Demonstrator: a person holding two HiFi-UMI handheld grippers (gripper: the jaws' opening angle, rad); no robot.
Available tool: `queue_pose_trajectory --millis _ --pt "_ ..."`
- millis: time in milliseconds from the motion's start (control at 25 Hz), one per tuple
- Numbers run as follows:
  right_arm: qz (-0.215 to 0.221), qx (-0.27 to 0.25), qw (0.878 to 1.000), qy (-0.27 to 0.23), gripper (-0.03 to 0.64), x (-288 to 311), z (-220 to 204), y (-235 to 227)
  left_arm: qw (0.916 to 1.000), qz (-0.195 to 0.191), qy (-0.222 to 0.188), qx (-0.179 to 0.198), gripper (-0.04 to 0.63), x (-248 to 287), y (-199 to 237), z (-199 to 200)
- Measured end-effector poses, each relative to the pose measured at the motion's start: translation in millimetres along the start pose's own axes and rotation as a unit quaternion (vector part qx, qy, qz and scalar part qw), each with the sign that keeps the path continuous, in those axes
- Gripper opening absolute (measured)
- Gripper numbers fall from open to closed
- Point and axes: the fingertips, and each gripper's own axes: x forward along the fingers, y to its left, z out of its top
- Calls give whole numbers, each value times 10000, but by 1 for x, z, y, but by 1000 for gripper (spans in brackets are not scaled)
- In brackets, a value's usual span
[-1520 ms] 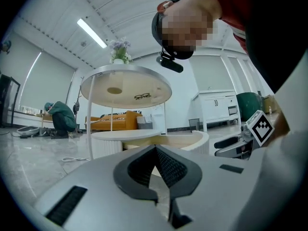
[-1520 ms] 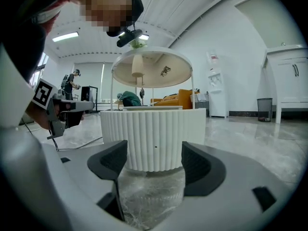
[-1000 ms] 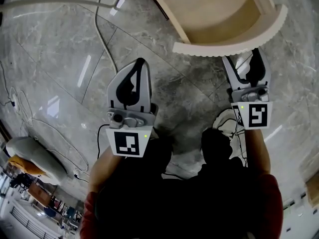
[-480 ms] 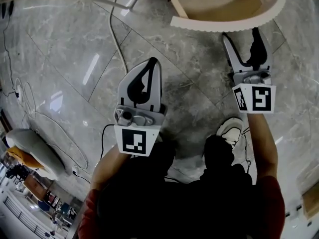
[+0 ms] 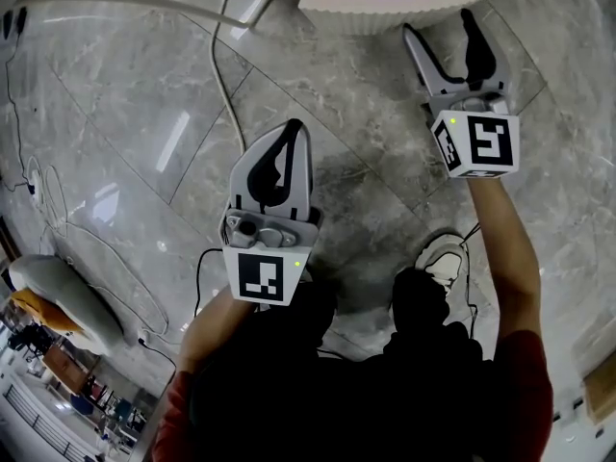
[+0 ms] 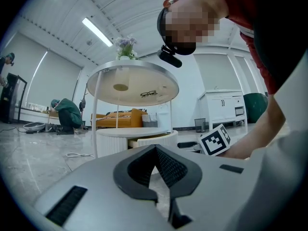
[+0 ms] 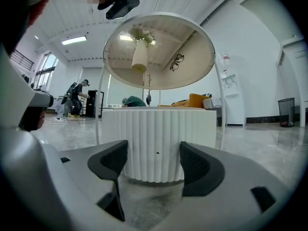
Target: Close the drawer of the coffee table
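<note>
Floor: grey marble floor (image 5: 125,85) lay all around, with a white cable (image 5: 223,75) trailing across it, well clear of the action.
Coffee table: the round white coffee table (image 6: 132,83) stood ahead of both grippers.
Drawer: the drawer (image 5: 404,12) showed its curved, ribbed front at the top of the head view. In the left gripper view it stood out from the base, so it was not shut yet.
Right gripper: the right gripper (image 5: 440,27) had its jaws apart and empty, squared up to the ribbed front. I couldn't call contact.
Left gripper: the left gripper (image 5: 291,131) had its jaws together, held nothing, and sat well back.
Step in hand: by my read, the push.
Doing it well: press both tips flat near the middle of the front and drive straight along the slide. An off-centre shove could twist and jam it.
</note>
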Motion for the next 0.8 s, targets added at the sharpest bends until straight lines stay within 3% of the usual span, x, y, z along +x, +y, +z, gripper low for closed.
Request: queue_pose_trajectory --millis 800 --pt "-106 7 9999 -99 331 57 9 2 9999 -32 134 -4 12 3 -4 -9"
